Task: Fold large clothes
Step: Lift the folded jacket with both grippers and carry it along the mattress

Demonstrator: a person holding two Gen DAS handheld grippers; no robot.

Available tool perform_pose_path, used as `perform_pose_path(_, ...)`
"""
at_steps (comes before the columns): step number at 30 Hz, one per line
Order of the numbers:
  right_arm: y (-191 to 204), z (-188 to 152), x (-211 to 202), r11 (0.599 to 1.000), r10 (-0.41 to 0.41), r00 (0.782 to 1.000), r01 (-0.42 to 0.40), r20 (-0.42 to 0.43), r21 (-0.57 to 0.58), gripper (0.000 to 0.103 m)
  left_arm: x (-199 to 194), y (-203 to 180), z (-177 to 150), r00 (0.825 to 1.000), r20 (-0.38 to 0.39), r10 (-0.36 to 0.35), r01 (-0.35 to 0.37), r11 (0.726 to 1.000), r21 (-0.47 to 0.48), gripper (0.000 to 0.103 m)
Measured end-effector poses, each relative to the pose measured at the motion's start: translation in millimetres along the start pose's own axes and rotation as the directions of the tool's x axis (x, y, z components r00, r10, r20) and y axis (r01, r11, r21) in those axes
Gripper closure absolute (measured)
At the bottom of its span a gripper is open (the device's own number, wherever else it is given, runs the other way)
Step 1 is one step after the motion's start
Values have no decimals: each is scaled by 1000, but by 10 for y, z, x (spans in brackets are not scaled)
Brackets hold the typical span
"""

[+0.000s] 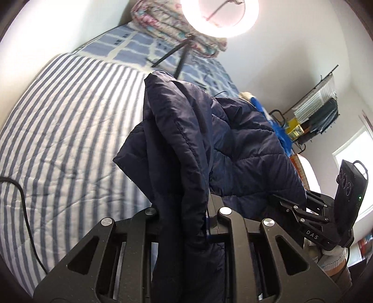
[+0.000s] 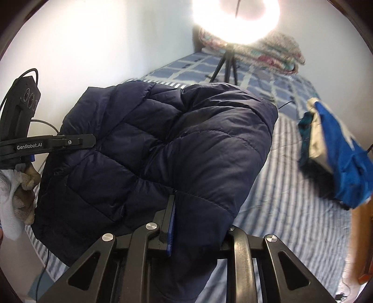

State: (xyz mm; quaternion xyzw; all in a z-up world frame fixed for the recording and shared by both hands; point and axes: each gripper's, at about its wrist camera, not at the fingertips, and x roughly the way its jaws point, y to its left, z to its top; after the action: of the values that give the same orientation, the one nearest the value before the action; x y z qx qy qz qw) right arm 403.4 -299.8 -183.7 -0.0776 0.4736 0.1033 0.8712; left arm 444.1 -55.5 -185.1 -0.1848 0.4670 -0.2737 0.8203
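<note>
A dark blue puffer jacket (image 1: pixel 186 130) is held up in the air over a bed with a blue and white striped sheet (image 1: pixel 70 130). It is pinched by both grippers at once.

The left gripper (image 1: pixel 205 223) is pressed tight on a thick fold of the jacket, and the cloth can be seen squeezed between its black fingers. The right gripper (image 2: pixel 184 223) is also closed on the jacket, with a puffy edge caught between its fingers. In the right wrist view, the left gripper is seen at the far left, gripped by a hand in a pale glove (image 2: pixel 23 186).

The jacket is bunched and hangs in a big lump. No neat fold can be seen in it yet. A sleeve cannot be told apart from the body, so it cannot be said which part is gripped.

The folding looks like it is only at the start. The jacket has been picked up, but it is still to be spread flat on the bed, and the sleeves and sides are still to be folded in.

Farther back, a ring light (image 2: pixel 235 21) on a tripod and a stack of flowery blankets (image 1: pixel 177 30) can be seen. A blue cloth (image 2: pixel 335 149) lies at the right side of the bed.
</note>
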Motion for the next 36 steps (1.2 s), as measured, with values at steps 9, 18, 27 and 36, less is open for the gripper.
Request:
perform_pose_path(9,-535,-9,-441,995,-99,993,99,61,-7,83,275,-768,222,998,19,-65,63,995,82,85)
perform_pose_path(18,-1494,16,-776,972,-233,968,229,97,48,84,969,-1806,617,991,14,-136,131,973,191,86)
perform_pose_path(27,-2552,325,-950,912,-408,902,397,138,102,84,1726,-2930,1181,984,52,-173,148,938,314,86)
perform_pose_path(36,-3348,663,-851,852,-522,834,503,176,145,85,2410,-3507,1655,981,91,-171,128,926,355,86)
